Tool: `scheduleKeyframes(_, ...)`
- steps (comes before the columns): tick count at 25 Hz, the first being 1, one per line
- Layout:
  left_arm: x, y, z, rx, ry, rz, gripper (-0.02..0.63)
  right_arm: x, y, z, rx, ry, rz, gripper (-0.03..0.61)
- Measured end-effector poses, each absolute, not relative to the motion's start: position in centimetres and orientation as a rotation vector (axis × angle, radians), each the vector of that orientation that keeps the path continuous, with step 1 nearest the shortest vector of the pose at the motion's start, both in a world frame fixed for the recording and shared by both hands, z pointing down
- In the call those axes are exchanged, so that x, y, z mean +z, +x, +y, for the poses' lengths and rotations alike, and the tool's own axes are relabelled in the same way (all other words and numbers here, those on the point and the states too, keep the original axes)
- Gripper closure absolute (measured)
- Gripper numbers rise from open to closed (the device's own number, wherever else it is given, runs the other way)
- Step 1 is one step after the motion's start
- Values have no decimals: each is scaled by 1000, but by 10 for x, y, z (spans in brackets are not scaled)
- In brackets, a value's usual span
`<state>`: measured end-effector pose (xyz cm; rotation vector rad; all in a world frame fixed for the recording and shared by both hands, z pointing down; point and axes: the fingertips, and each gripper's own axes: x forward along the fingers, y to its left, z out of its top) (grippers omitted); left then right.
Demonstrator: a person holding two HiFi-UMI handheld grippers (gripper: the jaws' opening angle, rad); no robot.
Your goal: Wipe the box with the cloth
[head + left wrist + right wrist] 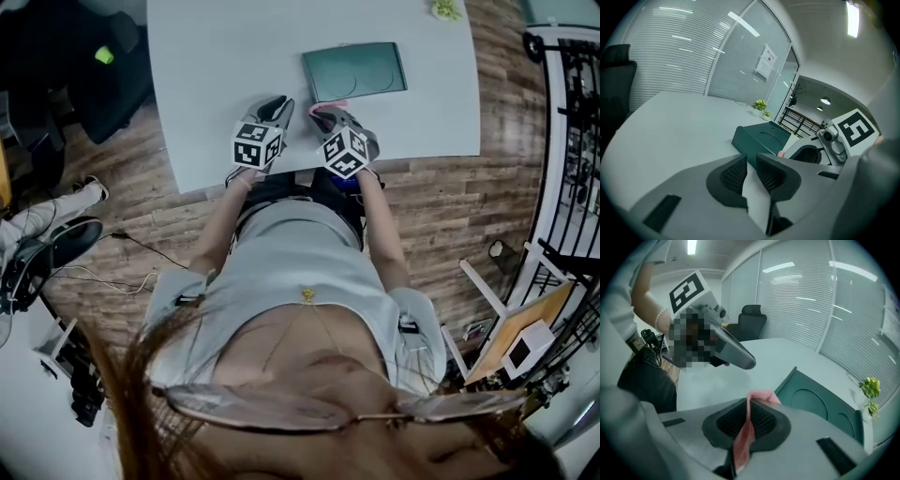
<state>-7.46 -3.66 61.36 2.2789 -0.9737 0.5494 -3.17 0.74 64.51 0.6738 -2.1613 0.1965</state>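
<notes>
A flat dark-green box (354, 71) lies on the white table (216, 66), just beyond both grippers. My right gripper (325, 119) is shut on a pink cloth (328, 105), a short way from the box's near edge. In the right gripper view the cloth (743, 440) hangs between the pads and pokes out above the right gripper's tips (750, 404), with the box (820, 404) ahead to the right. My left gripper (277, 114) hovers at the box's near-left corner. Its jaws (750, 169) stand slightly apart and hold nothing, and the box (759, 138) is right ahead of them.
A small potted plant (446, 8) stands at the table's far right edge. A black office chair (94, 66) is off the table's left side. The table's near edge (281, 173) is right behind the grippers. Metal railing (567, 141) runs along the right.
</notes>
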Motion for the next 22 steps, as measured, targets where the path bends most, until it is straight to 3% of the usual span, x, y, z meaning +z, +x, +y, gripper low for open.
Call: scheduleKeyframes(22, 614, -128, -34, 535, 2224, -1050, 538, 634, -58, -44, 380, 1167, -1971, 552)
